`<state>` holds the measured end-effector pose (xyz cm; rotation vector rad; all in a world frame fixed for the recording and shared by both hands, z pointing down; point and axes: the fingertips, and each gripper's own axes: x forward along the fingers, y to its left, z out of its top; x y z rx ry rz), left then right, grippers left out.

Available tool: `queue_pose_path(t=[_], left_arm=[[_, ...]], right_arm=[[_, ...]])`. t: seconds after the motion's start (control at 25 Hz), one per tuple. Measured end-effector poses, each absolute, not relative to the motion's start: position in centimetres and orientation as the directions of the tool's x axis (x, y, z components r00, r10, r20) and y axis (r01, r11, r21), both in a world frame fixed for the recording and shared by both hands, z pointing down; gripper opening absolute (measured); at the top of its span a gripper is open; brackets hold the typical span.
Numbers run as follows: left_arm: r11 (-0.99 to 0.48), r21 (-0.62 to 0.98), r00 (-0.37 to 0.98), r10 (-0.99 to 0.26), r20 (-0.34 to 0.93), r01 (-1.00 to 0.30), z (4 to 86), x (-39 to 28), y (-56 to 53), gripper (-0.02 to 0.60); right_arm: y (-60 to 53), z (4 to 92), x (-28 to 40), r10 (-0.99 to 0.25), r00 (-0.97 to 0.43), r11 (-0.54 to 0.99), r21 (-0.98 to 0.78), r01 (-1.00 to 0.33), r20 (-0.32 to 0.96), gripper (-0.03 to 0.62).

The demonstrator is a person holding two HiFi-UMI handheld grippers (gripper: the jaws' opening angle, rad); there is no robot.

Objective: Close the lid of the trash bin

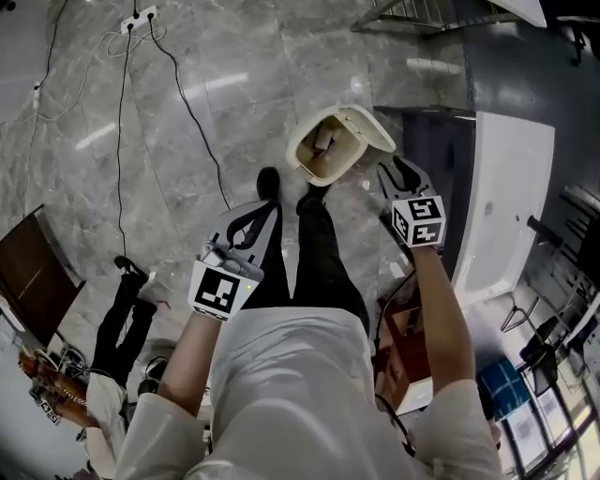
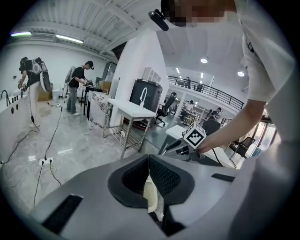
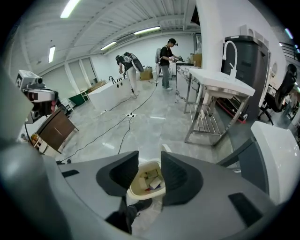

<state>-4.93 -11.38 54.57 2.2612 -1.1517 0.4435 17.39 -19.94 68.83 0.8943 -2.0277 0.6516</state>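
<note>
A cream trash bin (image 1: 327,148) stands on the marble floor just ahead of my feet, its lid (image 1: 373,128) tipped up and open at the right side, with rubbish showing inside. My right gripper (image 1: 397,172) hangs to the right of the bin, near the raised lid, and its jaws stand open and empty. In the right gripper view (image 3: 149,171) the bin (image 3: 147,183) appears below, through the gap. My left gripper (image 1: 263,210) sits lower left of the bin, apart from it. Its pads meet in the left gripper view (image 2: 149,158), so it is shut on nothing.
A black shoe (image 1: 313,198) rests at the bin's base. A white sink unit (image 1: 511,202) stands to the right, with a metal rack (image 1: 412,13) beyond it. Cables (image 1: 122,103) run over the floor at the left. Another person (image 1: 120,323) stands at the lower left, beside a brown board (image 1: 33,272).
</note>
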Motion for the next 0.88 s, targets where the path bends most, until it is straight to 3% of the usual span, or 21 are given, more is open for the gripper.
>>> queue_pose_path(t=[0.52, 0.88], left_arm=[[-0.396, 0.353, 0.531, -0.636, 0.560, -0.847, 58.9, -3.3, -11.3, 0.017], [-0.354, 0.367, 0.509, -0.632, 0.583, -0.860, 60.5, -2.6, -10.1, 0.017]], right_arm=[[-23.1, 78.9, 18.9, -0.207, -0.373, 0.673, -0.145, -0.726, 0.905, 0.221], [-23.5, 82.2, 19.8, -0.180, -0.339, 0.691, -0.127, -0.711, 0.923, 0.232]])
